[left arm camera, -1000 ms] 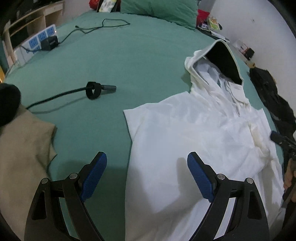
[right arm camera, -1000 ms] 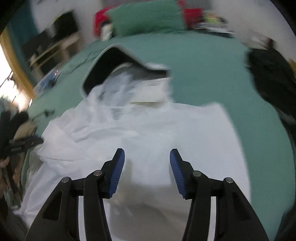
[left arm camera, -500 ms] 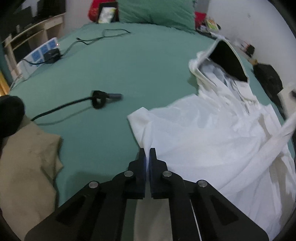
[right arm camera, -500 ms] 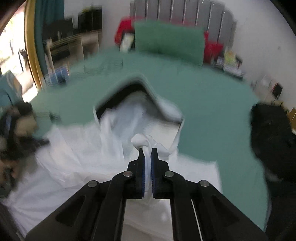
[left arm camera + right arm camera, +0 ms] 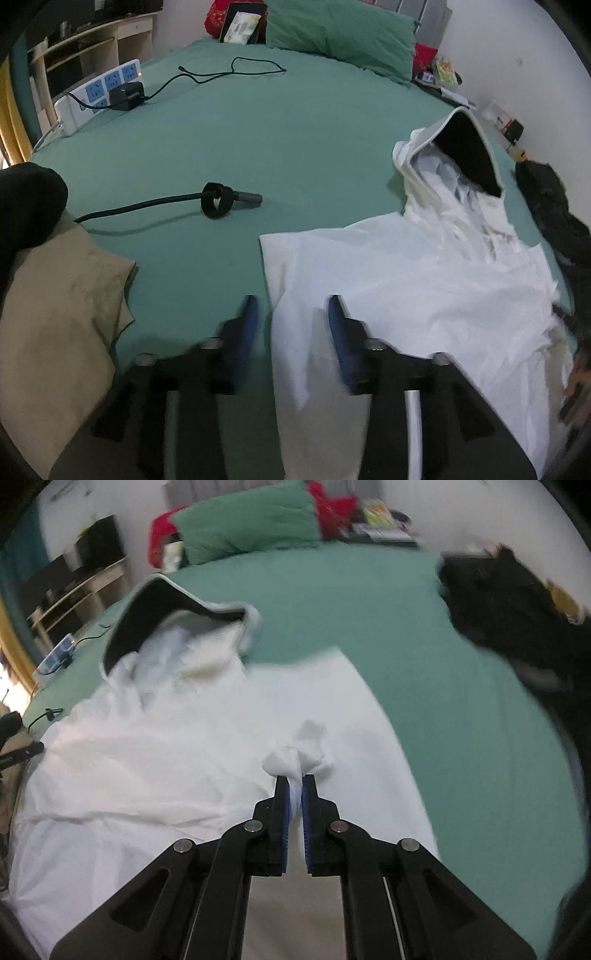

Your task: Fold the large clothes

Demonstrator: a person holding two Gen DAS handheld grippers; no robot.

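On the green bed [image 5: 303, 147] the white hooded garment [image 5: 424, 280] lies spread, its near edge between the opening jaws of the left tool [image 5: 291, 321], while the right tool [image 5: 294, 786] stays clamped on a bunched fold.

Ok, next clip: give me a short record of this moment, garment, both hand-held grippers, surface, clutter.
garment: white hooded garment, spread on the bed, hood lining dark
left hand-held gripper: jaws opening, astride the garment's edge, pads not pressing
right hand-held gripper: shut on a bunched tuft of white fabric
surface: green bedsheet
clutter: black cable, power strip, tan cloth, black clothing
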